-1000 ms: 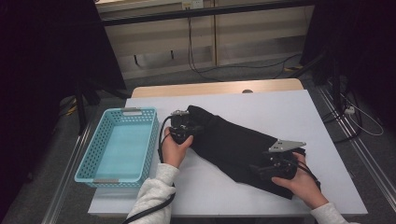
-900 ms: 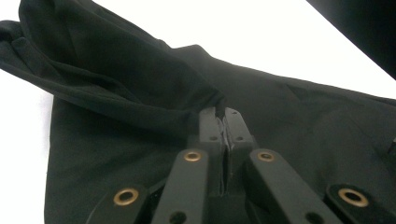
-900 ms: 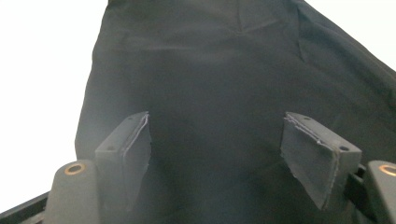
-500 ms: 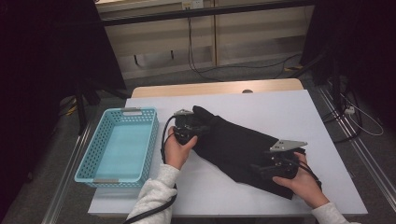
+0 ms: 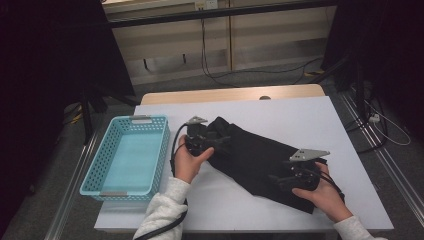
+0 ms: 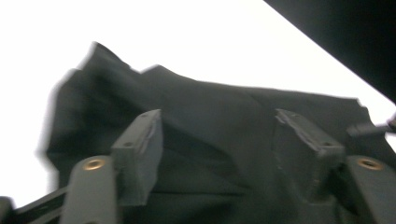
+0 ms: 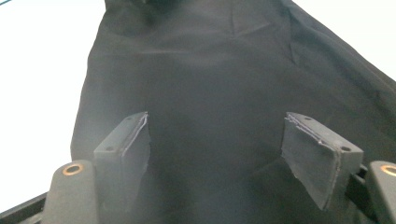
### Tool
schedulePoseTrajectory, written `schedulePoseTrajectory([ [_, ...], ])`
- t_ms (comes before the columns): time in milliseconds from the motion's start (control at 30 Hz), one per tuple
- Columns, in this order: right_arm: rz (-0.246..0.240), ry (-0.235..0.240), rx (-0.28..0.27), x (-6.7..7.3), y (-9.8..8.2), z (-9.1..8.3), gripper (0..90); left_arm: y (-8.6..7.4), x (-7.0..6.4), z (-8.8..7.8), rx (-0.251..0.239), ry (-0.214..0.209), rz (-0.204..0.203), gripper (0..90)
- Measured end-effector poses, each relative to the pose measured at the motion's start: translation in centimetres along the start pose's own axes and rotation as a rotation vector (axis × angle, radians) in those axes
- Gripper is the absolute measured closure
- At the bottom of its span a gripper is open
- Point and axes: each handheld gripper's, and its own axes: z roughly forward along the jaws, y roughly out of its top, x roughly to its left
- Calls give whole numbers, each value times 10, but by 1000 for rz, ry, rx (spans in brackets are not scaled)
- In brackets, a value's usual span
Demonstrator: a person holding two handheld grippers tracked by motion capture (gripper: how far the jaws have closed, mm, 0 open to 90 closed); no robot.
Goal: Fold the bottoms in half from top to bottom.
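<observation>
A black cloth [image 5: 260,157] lies folded in a long slanted band on the white table [image 5: 300,112]. My left gripper [image 5: 216,142] is at its bunched upper-left end. Its jaws have just been opening and stand apart, with the cloth [image 6: 210,100] beneath and between them but not pinched; the left gripper [image 6: 219,128] is open. My right gripper [image 5: 278,179] rests over the cloth's lower-right end. It is the right gripper [image 7: 217,135] with jaws wide apart above flat cloth [image 7: 210,65], which no pad presses.
A teal plastic basket [image 5: 163,150] stands at the table's left side, beside the left hand. Bare white tabletop lies behind and to the right of the cloth. Cables [image 5: 380,122] trail on the floor past the right edge.
The cloth's upper-left end has shifted slightly and lies bunched by the left gripper, which has lifted a little. The right gripper has kept still.
</observation>
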Motion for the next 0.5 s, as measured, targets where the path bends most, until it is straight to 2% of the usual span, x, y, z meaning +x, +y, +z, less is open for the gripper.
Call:
schedulePoseTrajectory([
  [67,0,3,2,1,0,1,243,2,12,-7,-2,65,-9,299],
  [133,-2,4,3,1,0,1,242,1,20,-9,-2,87,-46,286],
  [233,0,7,5,1,0,2,242,-4,34,0,54,122,-73,292],
  [267,0,6,8,1,0,2,243,-5,37,2,64,137,-74,293],
  [300,-2,8,8,1,0,3,243,-6,41,4,56,149,-96,300],
  [333,-5,10,9,2,0,3,243,-6,44,6,42,132,-124,297],
  [367,-5,11,9,2,0,3,243,-7,45,9,44,120,-132,297],
  [433,-5,11,7,2,0,2,243,-7,47,15,59,130,-143,288],
  [467,-4,11,7,2,0,2,243,-7,48,17,71,129,-148,324],
  [500,-3,12,9,1,0,2,243,-7,49,20,83,150,-152,365],
])
